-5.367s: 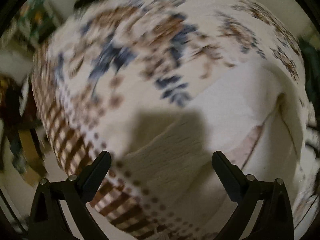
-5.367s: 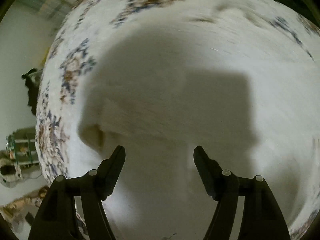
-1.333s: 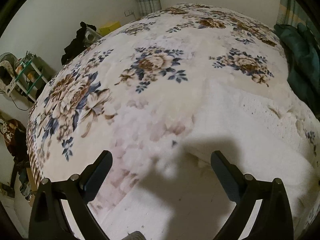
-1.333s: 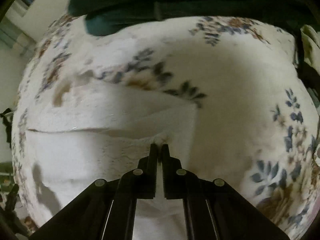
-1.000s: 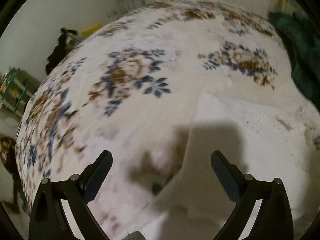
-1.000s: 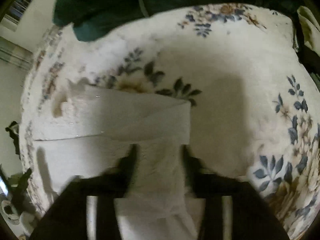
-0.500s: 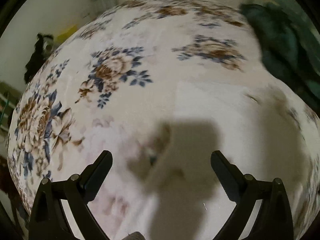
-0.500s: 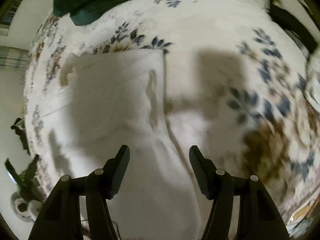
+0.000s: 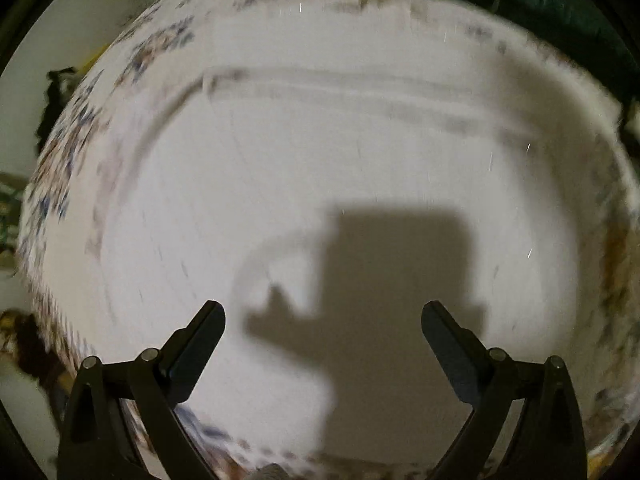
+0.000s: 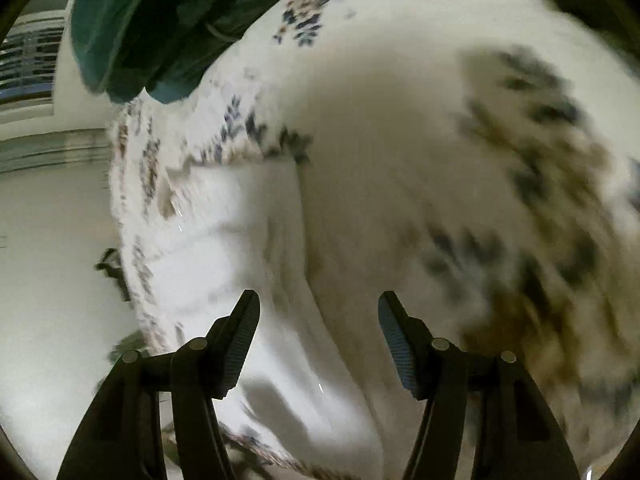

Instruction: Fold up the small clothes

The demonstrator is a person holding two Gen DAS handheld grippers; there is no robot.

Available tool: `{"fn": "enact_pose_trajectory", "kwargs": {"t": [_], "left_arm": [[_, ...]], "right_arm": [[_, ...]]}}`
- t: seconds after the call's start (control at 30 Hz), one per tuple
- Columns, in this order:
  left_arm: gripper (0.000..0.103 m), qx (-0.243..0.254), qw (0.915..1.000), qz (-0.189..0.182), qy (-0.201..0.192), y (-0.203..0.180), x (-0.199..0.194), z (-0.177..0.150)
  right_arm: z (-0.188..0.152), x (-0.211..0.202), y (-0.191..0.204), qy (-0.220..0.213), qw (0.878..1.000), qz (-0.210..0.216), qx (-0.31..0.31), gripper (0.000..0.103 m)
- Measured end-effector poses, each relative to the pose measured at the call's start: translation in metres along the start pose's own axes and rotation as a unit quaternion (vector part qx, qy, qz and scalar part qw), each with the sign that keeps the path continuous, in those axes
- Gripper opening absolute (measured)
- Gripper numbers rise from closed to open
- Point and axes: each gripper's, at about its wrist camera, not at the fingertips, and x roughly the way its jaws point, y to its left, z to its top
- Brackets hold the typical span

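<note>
A white knitted garment (image 9: 320,152) lies flat on a floral blanket (image 9: 68,152) and fills most of the blurred left wrist view. My left gripper (image 9: 322,316) is open and empty, hovering above the garment, its shadow falling on the cloth. In the right wrist view the same white garment (image 10: 240,232) lies folded at the left, with one edge running down between the fingers. My right gripper (image 10: 318,308) is open and empty above that edge.
A dark green heap of cloth (image 10: 168,20) lies at the far side of the bed; it also shows in the left wrist view (image 9: 560,12). The floral blanket (image 10: 500,200) spreads to the right. Wall and floor lie beyond the bed's left edge.
My right gripper let go of the garment's corner and opened, then swung right. My left gripper moved over the white garment, which now fills its view. Both views are motion-blurred.
</note>
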Motion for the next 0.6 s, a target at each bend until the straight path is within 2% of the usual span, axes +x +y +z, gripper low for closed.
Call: {"fn": "enact_pose_trajectory", "kwargs": {"t": [0.1, 0.17, 0.2, 0.27, 0.3, 0.33, 0.37, 0.47, 0.57, 0.6], "left_arm": [[0.1, -0.032, 0.9988, 0.03, 0.023, -0.018, 0.017, -0.025], [0.1, -0.054, 0.9972, 0.045, 0.028, -0.026, 0.02, -0.037], [0.1, -0.062, 0.9964, 0.049, 0.031, -0.028, 0.019, -0.041], [0.1, -0.076, 0.9953, 0.051, 0.034, -0.033, 0.016, -0.046], [0.1, -0.076, 0.9951, 0.053, 0.034, -0.035, 0.014, -0.047], [0.1, -0.072, 0.9955, 0.054, 0.032, -0.039, 0.01, -0.047], [0.1, -0.067, 0.9958, 0.054, 0.03, -0.042, 0.008, -0.049], [0.1, -0.054, 0.997, 0.051, 0.02, -0.049, -0.001, -0.052], [0.1, -0.045, 0.9978, 0.048, 0.009, -0.055, -0.01, -0.052], [0.1, -0.042, 0.998, 0.047, 0.008, -0.056, -0.013, -0.051]], "right_arm": [[0.053, 0.058, 0.0, 0.04, 0.999, 0.031, -0.01, 0.064], [0.073, 0.089, 0.001, 0.063, 0.997, 0.036, -0.014, 0.064], [0.081, 0.105, 0.002, 0.078, 0.996, 0.038, -0.019, 0.059], [0.084, 0.12, 0.009, 0.086, 0.995, 0.046, -0.036, 0.015], [0.083, 0.125, 0.018, 0.097, 0.993, 0.043, -0.059, 0.007], [0.08, 0.123, 0.027, 0.091, 0.992, 0.024, -0.085, 0.006], [0.08, 0.112, 0.035, 0.057, 0.992, -0.005, -0.11, 0.006], [0.098, 0.092, 0.03, 0.015, 0.996, -0.016, -0.09, 0.005], [0.099, 0.104, 0.033, 0.052, 0.993, -0.034, -0.097, 0.008], [0.097, 0.108, 0.036, 0.074, 0.992, -0.033, -0.095, 0.014]]}}
